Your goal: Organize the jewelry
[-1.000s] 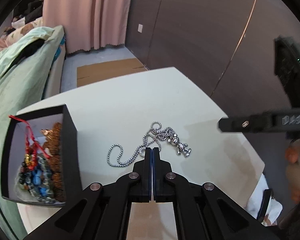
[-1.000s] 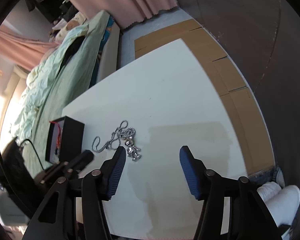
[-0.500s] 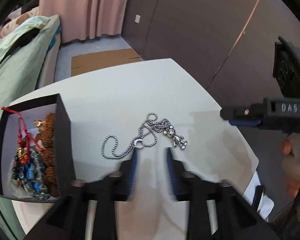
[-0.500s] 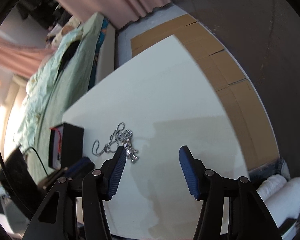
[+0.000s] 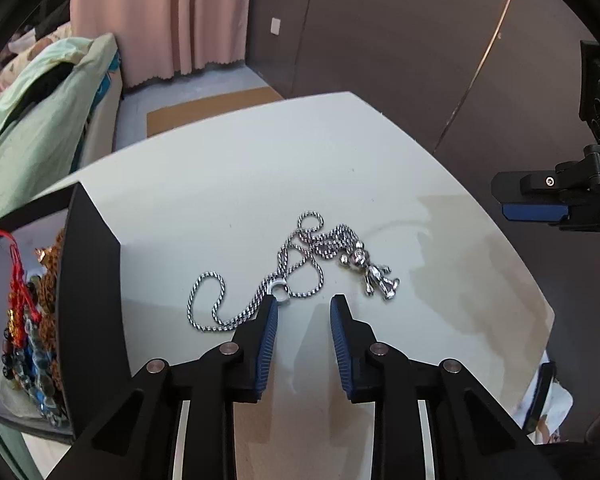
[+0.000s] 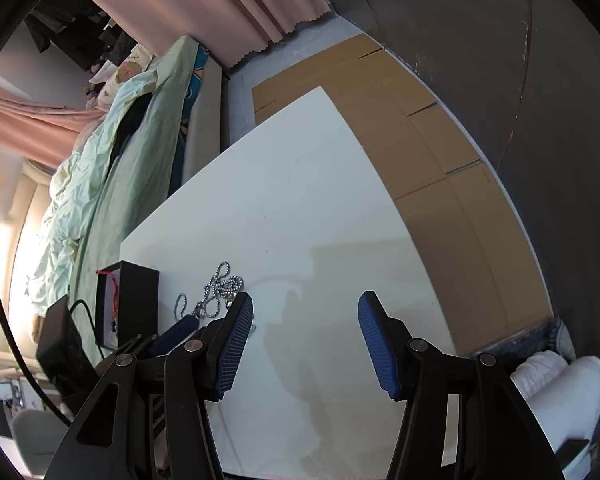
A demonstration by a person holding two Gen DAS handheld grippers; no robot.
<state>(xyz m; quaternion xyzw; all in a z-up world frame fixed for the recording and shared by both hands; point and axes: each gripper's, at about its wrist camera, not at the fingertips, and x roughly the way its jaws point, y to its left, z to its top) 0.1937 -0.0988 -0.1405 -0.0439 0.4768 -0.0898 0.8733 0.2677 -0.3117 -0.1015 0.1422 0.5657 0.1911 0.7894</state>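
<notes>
A silver chain necklace (image 5: 300,256) with a small figure pendant (image 5: 376,276) lies loose on the white table (image 5: 260,168). My left gripper (image 5: 303,304) is open just behind the chain, its left finger tip close to the clasp ring. A black box (image 5: 88,280) at the left holds beaded bracelets (image 5: 32,344) and a red cord. My right gripper (image 6: 305,304) is open and empty above the table, to the right of the necklace (image 6: 216,288); it also shows at the right edge of the left wrist view (image 5: 540,200). The box also shows in the right wrist view (image 6: 136,300).
A bed with a pale green quilt (image 6: 112,168) runs along the table's left side. Flattened cardboard (image 6: 420,128) covers the floor beyond the table's right edge. A dark wall (image 5: 400,40) and pink curtains (image 5: 172,12) stand behind.
My left gripper was shut at the chain and has opened; the necklace stays on the table. The right gripper stayed open and drifted a little.
</notes>
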